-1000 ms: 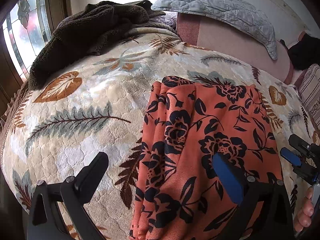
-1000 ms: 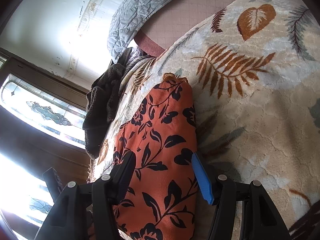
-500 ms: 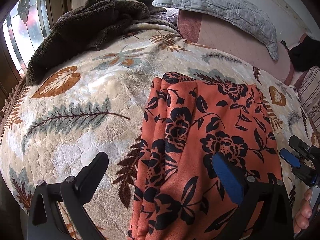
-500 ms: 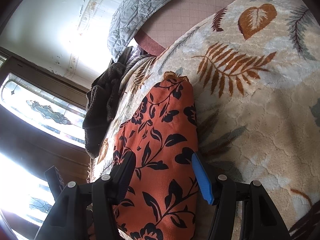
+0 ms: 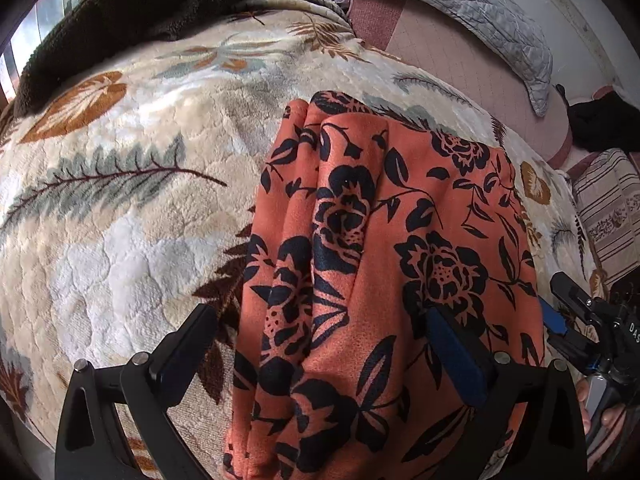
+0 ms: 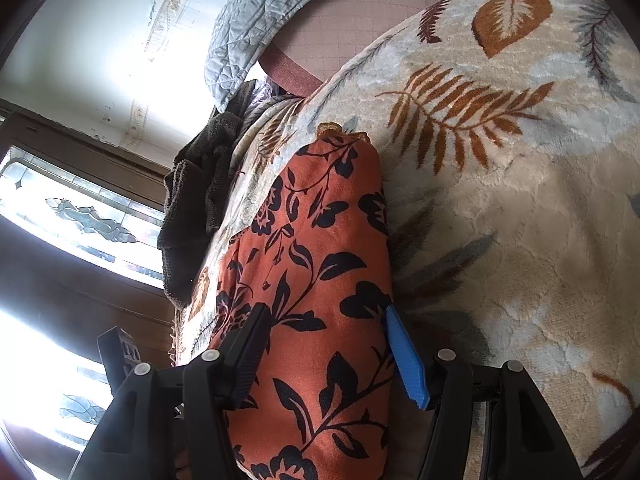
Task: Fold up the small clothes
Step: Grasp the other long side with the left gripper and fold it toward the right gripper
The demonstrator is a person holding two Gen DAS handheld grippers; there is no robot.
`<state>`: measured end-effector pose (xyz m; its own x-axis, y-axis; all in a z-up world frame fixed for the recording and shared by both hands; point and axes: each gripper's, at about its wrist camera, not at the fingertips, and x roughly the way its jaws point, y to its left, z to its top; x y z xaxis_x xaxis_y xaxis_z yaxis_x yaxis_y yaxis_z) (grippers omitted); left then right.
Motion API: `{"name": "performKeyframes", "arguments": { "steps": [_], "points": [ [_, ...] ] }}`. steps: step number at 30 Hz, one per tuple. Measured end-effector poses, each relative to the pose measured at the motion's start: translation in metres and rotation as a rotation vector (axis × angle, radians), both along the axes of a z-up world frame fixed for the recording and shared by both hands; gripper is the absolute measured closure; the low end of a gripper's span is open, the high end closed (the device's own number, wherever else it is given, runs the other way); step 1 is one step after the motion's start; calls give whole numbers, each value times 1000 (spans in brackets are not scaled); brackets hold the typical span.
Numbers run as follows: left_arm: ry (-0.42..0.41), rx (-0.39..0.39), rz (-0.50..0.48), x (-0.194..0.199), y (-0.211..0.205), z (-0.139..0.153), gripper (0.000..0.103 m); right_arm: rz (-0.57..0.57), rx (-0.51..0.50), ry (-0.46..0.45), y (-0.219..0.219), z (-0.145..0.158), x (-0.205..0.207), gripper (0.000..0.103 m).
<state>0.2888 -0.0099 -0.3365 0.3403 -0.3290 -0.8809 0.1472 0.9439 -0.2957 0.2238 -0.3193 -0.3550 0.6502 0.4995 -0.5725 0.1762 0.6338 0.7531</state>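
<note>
An orange garment with black flowers (image 5: 400,240) lies folded into a long stack on a leaf-patterned blanket (image 5: 140,240). My left gripper (image 5: 318,320) hangs open just above its near end, with the black finger over the blanket and the blue pad over the cloth. In the right wrist view the same garment (image 6: 312,260) runs away between the fingers of my right gripper (image 6: 325,312), which is open. Its blue pad stands at the garment's right edge, and I see no cloth pinched. The right gripper (image 5: 576,320) also shows at the garment's right side in the left wrist view.
A dark brown fleece (image 5: 160,4) is heaped at the blanket's far left corner. A grey quilted pillow (image 5: 480,4) rests on a pink sheet (image 5: 460,60) beyond. Striped fabric (image 5: 608,208) lies at the right edge. A window (image 6: 80,216) sits left of the bed.
My left gripper has sunk and tipped downward, so the garment looms larger and closer. The right gripper has kept still, with its jaws as wide as before.
</note>
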Motion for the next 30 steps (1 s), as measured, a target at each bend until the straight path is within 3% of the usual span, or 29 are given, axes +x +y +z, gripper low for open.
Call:
{"name": "performKeyframes", "arguments": {
  "steps": [7,11,13,17,22,30],
  "points": [
    [53,-122,6,3,12,-5,0,-49,41,55,-12,-15,0,40],
    [46,-156,-5,1,12,-4,0,1,149,87,-7,-31,7,40],
    [47,-182,-15,1,8,-4,11,24,182,107,2,-40,11,40],
    [10,-115,-33,-2,-6,-2,23,22,133,86,15,-38,12,38],
    [-19,-105,-27,-6,-9,0,36,31,76,65,26,-34,14,40],
    [-82,-72,-18,-12,-12,13,57,50,-79,-18,39,-9,12,61]
  ]
}}
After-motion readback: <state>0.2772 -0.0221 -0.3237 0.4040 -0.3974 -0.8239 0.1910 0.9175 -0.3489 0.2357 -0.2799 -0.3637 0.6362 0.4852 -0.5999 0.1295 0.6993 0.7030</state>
